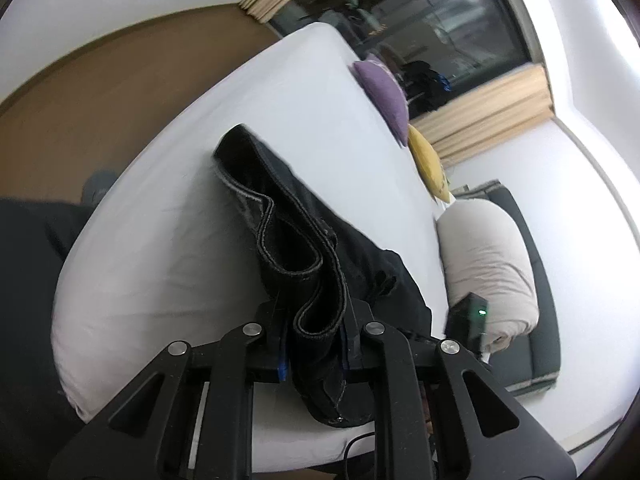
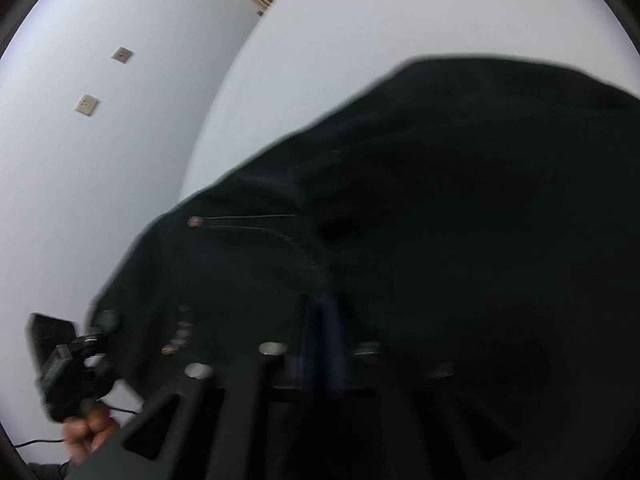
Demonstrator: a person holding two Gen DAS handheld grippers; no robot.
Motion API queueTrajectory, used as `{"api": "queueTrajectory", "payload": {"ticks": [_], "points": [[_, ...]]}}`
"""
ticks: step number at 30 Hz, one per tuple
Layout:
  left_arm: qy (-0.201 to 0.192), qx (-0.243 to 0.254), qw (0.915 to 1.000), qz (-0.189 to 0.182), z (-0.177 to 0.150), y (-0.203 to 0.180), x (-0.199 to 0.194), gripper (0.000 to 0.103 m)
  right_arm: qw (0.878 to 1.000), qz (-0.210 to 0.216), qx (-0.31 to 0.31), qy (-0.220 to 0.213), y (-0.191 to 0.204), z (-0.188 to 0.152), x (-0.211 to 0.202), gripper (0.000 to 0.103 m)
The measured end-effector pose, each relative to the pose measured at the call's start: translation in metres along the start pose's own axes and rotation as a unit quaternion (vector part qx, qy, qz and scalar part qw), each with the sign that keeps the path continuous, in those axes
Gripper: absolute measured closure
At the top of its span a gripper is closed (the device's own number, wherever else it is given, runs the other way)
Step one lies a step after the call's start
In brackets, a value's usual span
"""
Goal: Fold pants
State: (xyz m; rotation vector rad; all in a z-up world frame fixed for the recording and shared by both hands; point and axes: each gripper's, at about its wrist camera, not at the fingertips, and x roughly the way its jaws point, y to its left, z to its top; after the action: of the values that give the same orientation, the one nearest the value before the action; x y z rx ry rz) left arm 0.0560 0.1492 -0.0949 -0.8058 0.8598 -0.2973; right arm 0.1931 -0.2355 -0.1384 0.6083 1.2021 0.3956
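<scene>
Black pants (image 1: 280, 208) lie along the white bed (image 1: 168, 220). My left gripper (image 1: 316, 312) is shut on the stacked leg hems, which stand folded between its blue pads. The right gripper (image 1: 468, 316), with a green light, shows at the pants' right edge. In the blurred right wrist view the pants (image 2: 440, 180) fill most of the picture, with rivets and a pocket seam showing. My right gripper (image 2: 324, 312) is pressed shut, with the cloth gathered at its tips. The left gripper (image 2: 60, 364) and a hand (image 2: 88, 432) sit at the lower left.
A purple cushion (image 1: 384, 88) and a yellow cushion (image 1: 428, 160) lie at the bed's far edge. A rolled pale duvet (image 1: 488, 264) rests on a dark pad to the right. A dark window (image 1: 420, 20) with beige curtains stands beyond. Brown floor (image 1: 100, 80) lies left.
</scene>
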Motion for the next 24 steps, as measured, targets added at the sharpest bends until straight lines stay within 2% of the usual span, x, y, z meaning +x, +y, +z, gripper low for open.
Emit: {"api": "queueTrajectory", "payload": {"ticks": [6,10,12,13,14,15,19,20,22,24], "points": [[-0.006,0.076,0.9971,0.004,0.006,-0.049,0.004,0.088,1.0,0.007,0.003,-0.017,-0.008,-0.007,0.005,0.103],[-0.007,0.147,0.9891,0.006,0.001,-0.096,0.013,0.087,0.998,0.052,0.014,-0.034,-0.021,-0.012,-0.003,0.103],[-0.002,0.186,0.9826,0.006,-0.005,-0.122,0.02,0.088,0.995,0.087,0.031,-0.043,-0.032,-0.015,-0.019,0.092],[0.002,0.209,0.978,0.006,-0.01,-0.137,0.025,0.088,0.992,0.106,0.04,-0.057,-0.038,-0.018,-0.031,0.065],[0.008,0.23,0.973,0.006,-0.016,-0.15,0.031,0.088,0.988,0.128,0.05,-0.076,-0.046,-0.019,-0.044,0.042],[0.015,0.253,0.9673,0.003,-0.023,-0.165,0.039,0.088,0.981,0.156,0.065,-0.098,-0.058,-0.021,-0.06,0.036],[0.074,0.342,0.9366,0.001,-0.069,-0.22,0.093,0.087,0.959,0.218,0.124,-0.131,-0.11,-0.019,-0.098,0.03],[0.09,0.37,0.9244,0.004,-0.086,-0.232,0.114,0.087,0.954,0.229,0.137,-0.137,-0.124,-0.02,-0.105,0.029],[0.116,0.413,0.9033,0.018,-0.115,-0.239,0.154,0.087,0.949,0.239,0.148,-0.143,-0.144,-0.022,-0.113,0.028],[0.144,0.432,0.89,0.033,-0.141,-0.24,0.179,0.088,0.948,0.238,0.158,-0.138,-0.162,-0.03,-0.118,0.024]]}}
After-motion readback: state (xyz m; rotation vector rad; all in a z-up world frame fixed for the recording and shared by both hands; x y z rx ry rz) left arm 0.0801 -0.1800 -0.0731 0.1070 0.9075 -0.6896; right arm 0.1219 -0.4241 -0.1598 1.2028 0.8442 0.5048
